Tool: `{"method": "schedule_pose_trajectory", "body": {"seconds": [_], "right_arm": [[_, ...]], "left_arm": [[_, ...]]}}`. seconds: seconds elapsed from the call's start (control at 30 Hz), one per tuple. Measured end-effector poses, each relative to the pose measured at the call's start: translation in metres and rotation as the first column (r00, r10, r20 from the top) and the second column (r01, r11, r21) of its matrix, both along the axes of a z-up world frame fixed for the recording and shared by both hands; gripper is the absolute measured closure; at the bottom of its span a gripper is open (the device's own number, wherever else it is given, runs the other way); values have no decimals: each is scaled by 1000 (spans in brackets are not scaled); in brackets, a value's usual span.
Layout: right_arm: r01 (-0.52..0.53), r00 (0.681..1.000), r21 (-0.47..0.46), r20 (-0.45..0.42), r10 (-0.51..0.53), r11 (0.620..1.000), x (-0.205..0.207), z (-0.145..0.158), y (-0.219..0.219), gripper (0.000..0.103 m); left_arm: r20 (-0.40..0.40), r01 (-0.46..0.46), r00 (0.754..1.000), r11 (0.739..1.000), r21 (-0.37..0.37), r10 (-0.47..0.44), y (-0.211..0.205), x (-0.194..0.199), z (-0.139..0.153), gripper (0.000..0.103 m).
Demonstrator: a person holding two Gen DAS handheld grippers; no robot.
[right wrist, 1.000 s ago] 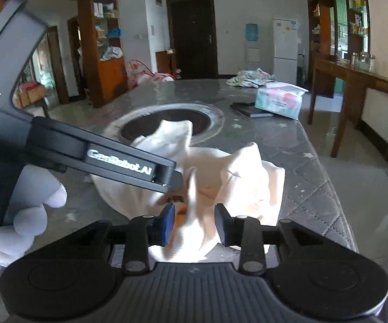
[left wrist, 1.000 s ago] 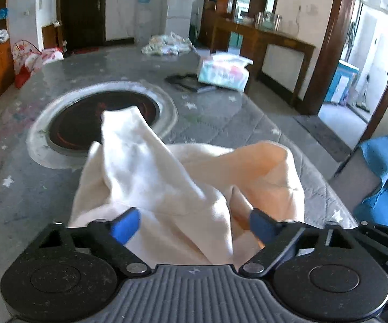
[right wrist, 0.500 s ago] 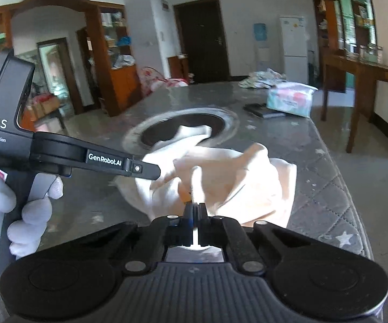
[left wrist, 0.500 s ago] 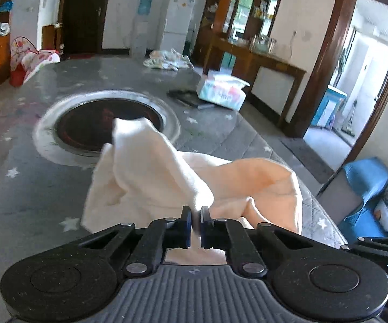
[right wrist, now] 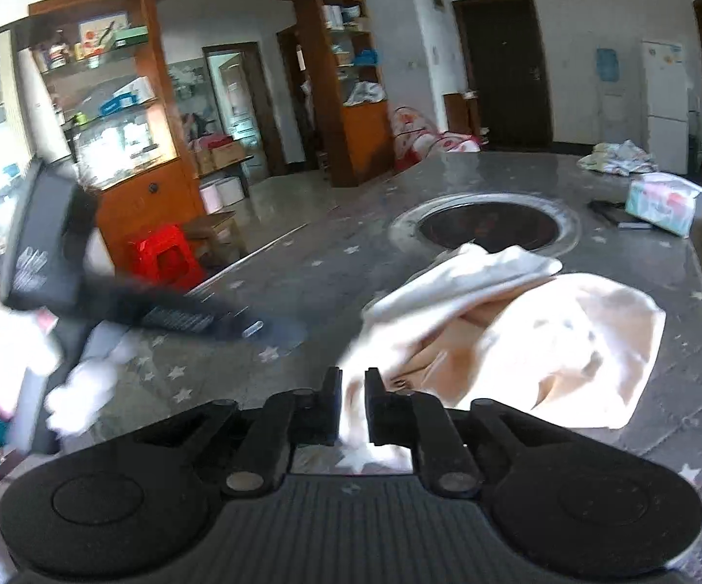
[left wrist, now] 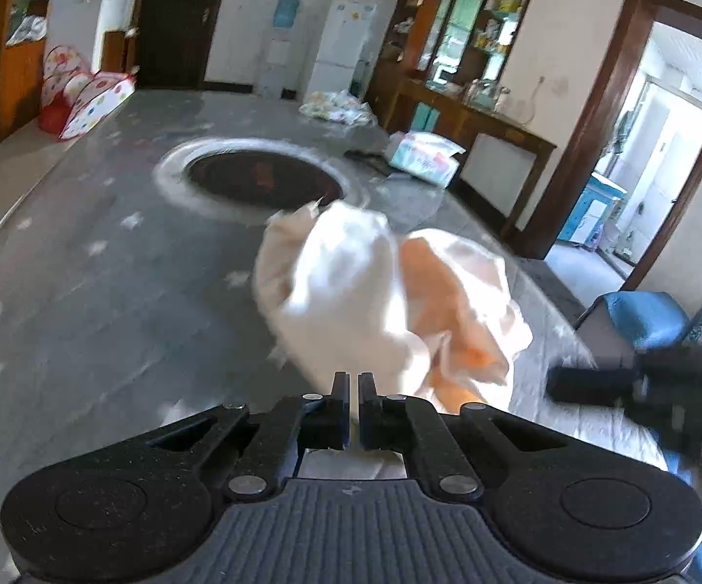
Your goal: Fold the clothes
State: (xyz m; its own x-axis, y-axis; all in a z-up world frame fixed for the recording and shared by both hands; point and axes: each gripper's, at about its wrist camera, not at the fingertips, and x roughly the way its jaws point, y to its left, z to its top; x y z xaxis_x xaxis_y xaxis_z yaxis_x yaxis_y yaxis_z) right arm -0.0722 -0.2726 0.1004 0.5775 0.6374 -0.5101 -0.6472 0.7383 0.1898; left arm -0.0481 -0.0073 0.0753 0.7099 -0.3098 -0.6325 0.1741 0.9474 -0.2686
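Left wrist view: left gripper (left wrist: 351, 379) pressed together, black fingers almost meeting, pinching a fold of the garment (left wrist: 341, 282). Soft cream fabric with a peach inner side, bunched into a rounded, blurred mound and drawn up from the near right part of the tabletop (left wrist: 83, 292). Grey quilted covering with pale stars. At mid-tabletop, a round recess (left wrist: 263, 180) with a light ring and a dark, glossy inside, just beyond the garment. Toward the far right edge, a soft plastic tissue pack (left wrist: 423, 158), with white paper showing at its top. At the far edge, a crumpled heap of cloth (left wrist: 336, 107).

Right wrist view: right gripper (right wrist: 353, 379) slightly spread, jaws just opening, white fabric showing in the gap between them; hard to tell whether still pressed. Garment (right wrist: 545, 340) slumped in loose folds near the right edge, one flat strip reaching toward the recess (right wrist: 492, 228). Tissue pack (right wrist: 662, 199) and heap of cloth (right wrist: 618, 158) at the far right corner. At the left, a white-gloved left hand (right wrist: 83, 389), blurred, around a dark handle. On the floor beyond, a red plastic stool (right wrist: 166, 263).
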Motion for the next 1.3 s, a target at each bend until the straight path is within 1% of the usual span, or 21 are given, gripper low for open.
{"method": "schedule_pose_trajectory", "body": {"seconds": [0.07,0.13,0.2,0.23,0.3,0.33,0.37,0.4,0.43,0.47,0.63,0.73,0.77,0.8,0.83,0.9,0.97,1.0,1.07,1.17,1.3], "right_arm": [[61,998,-14,6,-61,998,10,1,-2,74],[127,992,-29,8,-127,991,24,0,-4,72],[190,982,-45,9,-190,981,42,-2,-8,65],[218,976,-52,6,-218,975,52,-5,-10,61],[266,964,-60,-4,-266,962,71,-8,-15,61],[283,959,-59,-12,-284,957,81,-10,-17,61],[295,955,-55,-21,-297,954,90,-13,-19,58],[311,950,-57,-26,-312,949,99,-15,-21,56],[325,945,-61,-30,-327,944,107,-18,-22,53],[337,940,-71,-34,-340,939,116,-21,-23,53],[367,923,-97,-85,-376,925,151,-39,-26,52],[370,915,-112,-130,-383,922,163,-56,-27,51],[368,911,-117,-151,-383,922,166,-62,-27,52],[365,908,-119,-176,-381,924,167,-68,-27,53],[361,907,-120,-185,-378,925,165,-71,-26,55],[348,914,-126,-176,-366,929,157,-74,-26,68],[321,924,-111,-180,-336,941,146,-70,-27,87],[306,929,-105,-182,-321,946,140,-68,-27,91],[277,940,-107,-173,-292,955,125,-65,-24,94],[231,956,-139,-150,-251,963,99,-64,-16,95],[153,972,-138,-160,-174,979,63,-64,-6,95]], "left_arm": [[-20,-15,1000,1000,1,15,6,-2,-4,100],[-35,-25,999,1000,-1,25,10,-1,-5,99],[-43,-30,999,1000,-5,30,9,4,-5,92],[-35,-23,999,1000,2,23,5,8,-3,90],[-17,-9,1000,1000,19,9,-5,16,0,80],[-4,7,1000,1000,25,-7,-12,22,1,72],[10,24,1000,999,30,-24,-20,28,2,67],[16,36,999,999,40,-36,-27,34,2,59],[19,50,999,997,51,-51,-34,42,2,56],[22,55,998,996,67,-56,-42,50,0,54],[20,74,997,984,159,-79,-67,81,-13,54],[-13,103,995,976,194,-102,-73,90,-28,56],[-25,107,994,971,212,-104,-74,91,-33,68],[-35,109,994,969,219,-104,-72,91,-37,82],[-35,107,994,972,211,-102,-68,88,-37,84],[-34,101,995,976,191,-97,-60,83,-37,92],[-27,94,996,979,180,-90,-51,76,-34,93],[-23,88,996,980,180,-86,-47,71,-32,94],[-18,79,997,983,168,-78,-38,59,-27,94],[-24,69,997,989,133,-67,-24,37,-23,94],[-55,78,996,993,88,-73,-8,2,-22,94]]}}
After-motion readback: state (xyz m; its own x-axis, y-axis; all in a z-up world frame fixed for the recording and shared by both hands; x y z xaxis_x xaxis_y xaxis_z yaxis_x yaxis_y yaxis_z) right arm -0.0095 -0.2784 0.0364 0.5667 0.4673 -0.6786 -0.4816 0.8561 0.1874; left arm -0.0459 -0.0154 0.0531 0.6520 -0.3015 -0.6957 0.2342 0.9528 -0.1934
